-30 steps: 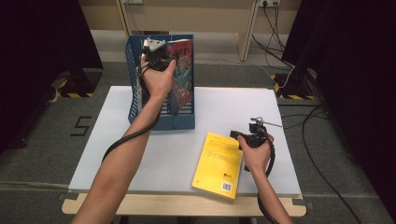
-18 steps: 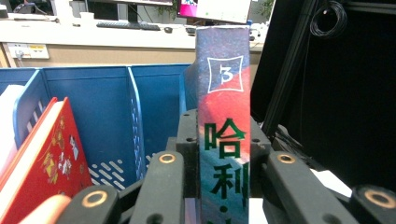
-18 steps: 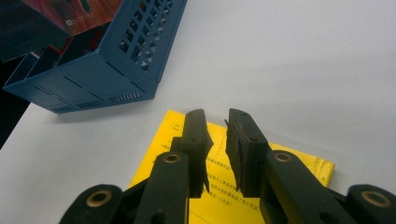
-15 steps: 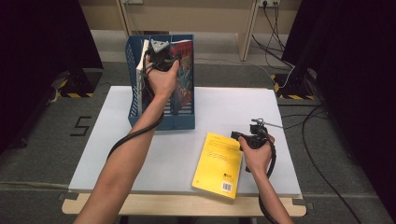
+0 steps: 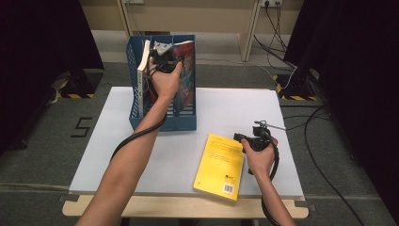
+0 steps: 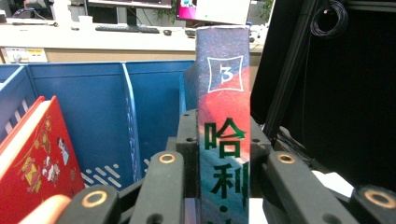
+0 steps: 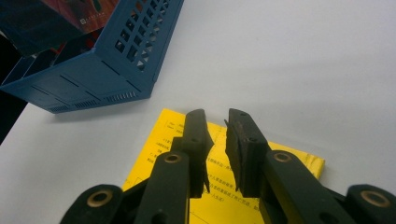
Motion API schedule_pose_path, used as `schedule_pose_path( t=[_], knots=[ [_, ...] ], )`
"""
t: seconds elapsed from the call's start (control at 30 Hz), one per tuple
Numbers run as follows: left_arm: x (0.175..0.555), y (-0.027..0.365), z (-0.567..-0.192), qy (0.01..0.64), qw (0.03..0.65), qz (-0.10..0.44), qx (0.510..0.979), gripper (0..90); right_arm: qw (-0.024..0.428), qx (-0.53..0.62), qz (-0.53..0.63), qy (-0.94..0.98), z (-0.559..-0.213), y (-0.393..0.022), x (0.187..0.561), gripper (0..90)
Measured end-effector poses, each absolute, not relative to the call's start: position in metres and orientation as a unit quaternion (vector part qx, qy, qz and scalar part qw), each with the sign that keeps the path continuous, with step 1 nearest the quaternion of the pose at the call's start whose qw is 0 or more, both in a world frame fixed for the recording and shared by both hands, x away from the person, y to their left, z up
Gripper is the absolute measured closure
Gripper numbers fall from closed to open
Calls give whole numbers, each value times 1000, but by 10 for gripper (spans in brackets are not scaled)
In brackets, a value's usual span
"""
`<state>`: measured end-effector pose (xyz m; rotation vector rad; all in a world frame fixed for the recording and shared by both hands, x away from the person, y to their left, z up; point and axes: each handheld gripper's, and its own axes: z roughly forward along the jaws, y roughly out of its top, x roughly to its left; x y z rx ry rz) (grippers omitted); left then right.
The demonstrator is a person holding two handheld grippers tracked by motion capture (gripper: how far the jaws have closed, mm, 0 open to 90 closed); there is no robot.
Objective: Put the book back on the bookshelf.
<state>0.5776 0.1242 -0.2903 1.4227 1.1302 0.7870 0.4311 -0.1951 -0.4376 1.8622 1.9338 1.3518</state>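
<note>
Left gripper view shows left tongs (image 6: 223,163) clamping a book spine (image 6: 223,116); right tongs (image 7: 215,140) slightly parted, empty.

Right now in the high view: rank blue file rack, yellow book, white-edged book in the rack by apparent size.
1. Blue file rack, clearly largest.
2. Yellow book, lying flat, full cover showing.
3. White-edged book, seen edge-on, so just a thin strip.
The rack and its book sit farther from the camera, so true sizes may differ.

Matt black plastic left claw (image 6: 224,158) with brass-looking rivets, glossy paper spine of the book (image 6: 223,116) between its jaws, smooth blue perforated plastic rack (image 5: 162,120) around it, matt white bench (image 5: 235,113), yellow paper-covered book (image 7: 224,186) under right claw (image 7: 217,140)
</note>
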Motion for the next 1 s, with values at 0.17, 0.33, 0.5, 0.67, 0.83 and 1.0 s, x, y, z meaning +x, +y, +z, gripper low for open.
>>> schedule_pose_path(
  t=[0.17,0.33,0.5,0.67,0.83,1.0],
  knots=[
    [578,121,-294,469,554,343,596,743,68,618,448,642,-438,-196,431,782],
    [579,119,-299,459,559,351,595,743,72,615,451,643,-439,-196,431,785],
    [579,116,-303,454,560,355,596,743,68,615,449,645,-440,-196,430,787],
    [580,115,-308,452,559,357,596,743,70,614,451,644,-440,-196,430,791],
    [580,115,-311,450,558,358,598,743,72,612,451,645,-441,-196,430,793],
    [579,114,-314,446,562,362,594,743,70,611,451,647,-442,-195,430,797]
  ],
)
